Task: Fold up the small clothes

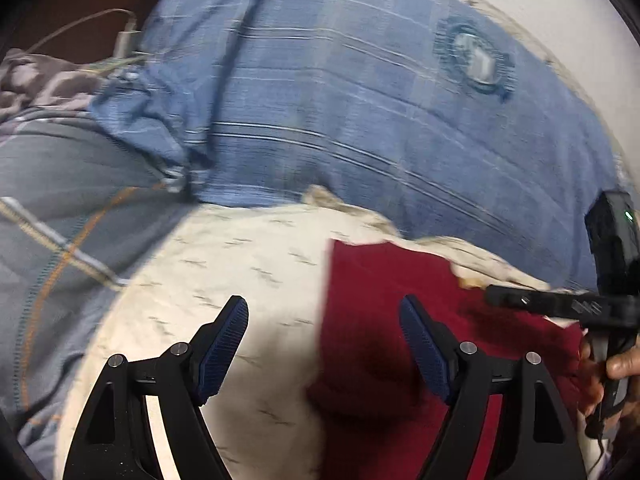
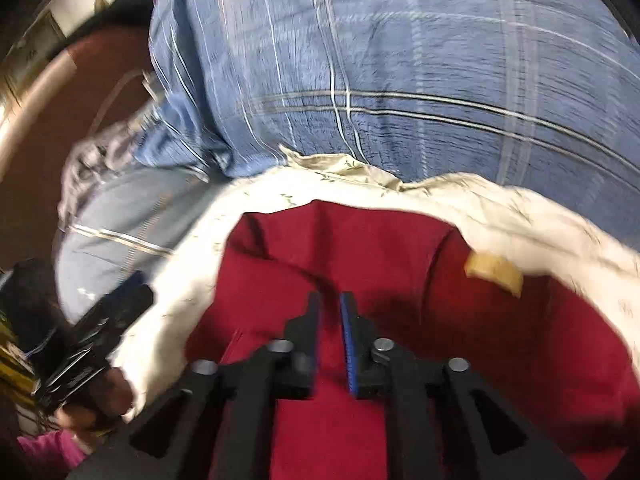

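A dark red garment [image 1: 380, 300] lies on a cream patterned cloth [image 1: 224, 264] spread over the bed. My left gripper [image 1: 324, 320] is open and empty, hovering over the red garment's left edge. In the right wrist view the red garment [image 2: 360, 248] fills the lower middle, with a tan label [image 2: 496, 270] near its right edge. My right gripper [image 2: 330, 308] is nearly shut just above the red fabric, with a narrow gap between the pads; whether it pinches the cloth cannot be told. It also shows in the left wrist view [image 1: 560, 304] at the right.
A blue plaid bedsheet [image 1: 360, 100] covers the bed behind the cream cloth [image 2: 440, 196]. A grey-blue fabric [image 1: 60, 200] lies at the left. White cables [image 1: 80, 28] and a crumpled grey cloth [image 1: 36, 80] sit at the far left. The left gripper shows in the right view [image 2: 100, 332].
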A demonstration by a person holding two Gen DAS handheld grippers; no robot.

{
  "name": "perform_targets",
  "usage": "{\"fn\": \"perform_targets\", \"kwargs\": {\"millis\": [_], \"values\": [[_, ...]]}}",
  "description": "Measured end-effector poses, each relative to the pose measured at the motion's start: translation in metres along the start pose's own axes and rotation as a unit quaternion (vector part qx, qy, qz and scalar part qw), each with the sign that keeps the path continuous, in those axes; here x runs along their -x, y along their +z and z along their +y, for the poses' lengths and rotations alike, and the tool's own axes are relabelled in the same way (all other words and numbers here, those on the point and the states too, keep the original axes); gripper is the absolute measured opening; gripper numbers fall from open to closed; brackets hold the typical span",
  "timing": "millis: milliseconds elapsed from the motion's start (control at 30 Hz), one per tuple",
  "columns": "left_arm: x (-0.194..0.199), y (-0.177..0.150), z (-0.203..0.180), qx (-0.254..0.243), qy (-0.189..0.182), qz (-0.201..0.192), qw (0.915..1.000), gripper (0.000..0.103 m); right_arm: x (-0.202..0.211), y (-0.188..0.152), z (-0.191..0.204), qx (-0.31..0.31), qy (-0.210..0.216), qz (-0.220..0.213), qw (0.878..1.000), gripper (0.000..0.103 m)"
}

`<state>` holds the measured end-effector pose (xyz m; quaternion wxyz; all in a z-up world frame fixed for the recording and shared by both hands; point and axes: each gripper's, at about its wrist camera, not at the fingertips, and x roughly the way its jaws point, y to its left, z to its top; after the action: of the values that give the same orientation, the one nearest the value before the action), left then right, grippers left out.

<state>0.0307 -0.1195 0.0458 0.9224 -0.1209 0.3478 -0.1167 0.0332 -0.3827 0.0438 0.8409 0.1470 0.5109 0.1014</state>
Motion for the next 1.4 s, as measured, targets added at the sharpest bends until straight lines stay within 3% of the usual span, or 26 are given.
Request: {"fn": "perform_targets", "kwargs": {"millis": [33, 67, 167, 300, 367, 400, 433, 533, 633, 733, 800, 833, 867, 900, 967, 1033, 1100, 1200, 1300, 1400], "values": [[-0.001, -0.001, -0.003, -0.006, -0.017, 0.010, 0.9998, 0.077, 0.018, -0.014, -0.001, 0.008, -0.003, -0.014, 1.000, 0.055], [-0.001, -0.003, -0.008, -0.016, -0.033, 0.019, 0.9992, 0.077, 0.035, -0.029, -0.001, 0.016, -0.015, -0.028, 0.999, 0.062], [-0.004, -0.011, -0.028, -0.072, -0.037, 0.031, 0.9962, 0.076, 0.075, -0.065, -0.010, 0.010, -0.045, -0.063, 0.997, 0.062], [-0.026, -0.022, -0.054, -0.132, -0.024, 0.074, 0.9881, 0.067, 0.112, -0.109, -0.045, -0.069, -0.066, -0.095, 0.991, 0.063], [-0.043, -0.026, -0.061, -0.135, -0.017, 0.105, 0.9851, 0.043, 0.120, -0.124, -0.059, -0.101, -0.071, -0.094, 0.988, 0.066], [-0.053, -0.028, -0.063, -0.129, -0.016, 0.126, 0.9835, 0.020, 0.124, -0.132, -0.066, -0.113, -0.073, -0.095, 0.986, 0.066], [-0.057, -0.027, -0.065, -0.125, -0.011, 0.130, 0.9835, 0.017, 0.125, -0.138, -0.071, -0.121, -0.086, -0.096, 0.984, 0.066], [-0.047, -0.012, -0.077, -0.127, -0.016, 0.103, 0.9863, 0.006, 0.129, -0.146, -0.073, -0.103, -0.152, -0.102, 0.978, 0.066], [-0.019, 0.017, -0.082, -0.099, -0.077, 0.063, 0.9901, 0.005, 0.126, -0.143, -0.074, -0.078, -0.176, -0.107, 0.975, 0.074], [-0.005, 0.037, -0.077, -0.088, -0.078, 0.041, 0.9922, 0.005, 0.114, -0.134, -0.076, -0.053, -0.245, -0.100, 0.963, 0.077], [-0.011, 0.044, -0.066, -0.069, -0.071, 0.041, 0.9943, 0.005, 0.104, -0.129, -0.078, -0.035, -0.260, -0.088, 0.961, 0.074], [-0.012, 0.043, -0.062, -0.060, -0.066, 0.041, 0.9952, 0.005, 0.097, -0.126, -0.079, -0.021, -0.268, -0.081, 0.960, 0.047], [-0.020, 0.045, -0.052, -0.040, -0.058, 0.046, 0.9964, 0.005, 0.093, -0.124, -0.079, -0.009, -0.292, -0.077, 0.953, 0.004], [-0.026, 0.044, -0.046, -0.026, -0.056, 0.055, 0.9966, 0.004, 0.093, -0.123, -0.078, 0.000, -0.315, -0.083, 0.945, 0.006], [-0.035, 0.037, -0.039, -0.007, -0.053, 0.073, 0.9959, 0.004, 0.112, -0.125, -0.083, -0.030, -0.289, -0.114, 0.950, 0.006], [-0.046, 0.034, -0.036, -0.002, -0.044, 0.089, 0.9951, 0.004, 0.134, -0.132, -0.084, -0.046, -0.297, -0.142, 0.943, 0.006], [-0.056, 0.031, -0.041, -0.006, -0.039, 0.103, 0.9939, 0.004, 0.151, -0.144, -0.086, -0.067, -0.286, -0.150, 0.944, 0.006], [-0.064, 0.026, -0.053, -0.025, -0.033, 0.107, 0.9934, 0.004, 0.151, -0.163, -0.084, -0.079, -0.258, -0.131, 0.954, 0.006], [-0.065, 0.022, -0.055, -0.042, -0.008, 0.108, 0.9932, 0.004, 0.133, -0.176, -0.084, -0.060, -0.284, -0.057, 0.955, 0.006], [-0.055, 0.022, -0.054, -0.042, -0.009, 0.105, 0.9936, 0.004, 0.153, -0.182, -0.097, -0.119, -0.278, -0.076, 0.950, 0.010]]}}
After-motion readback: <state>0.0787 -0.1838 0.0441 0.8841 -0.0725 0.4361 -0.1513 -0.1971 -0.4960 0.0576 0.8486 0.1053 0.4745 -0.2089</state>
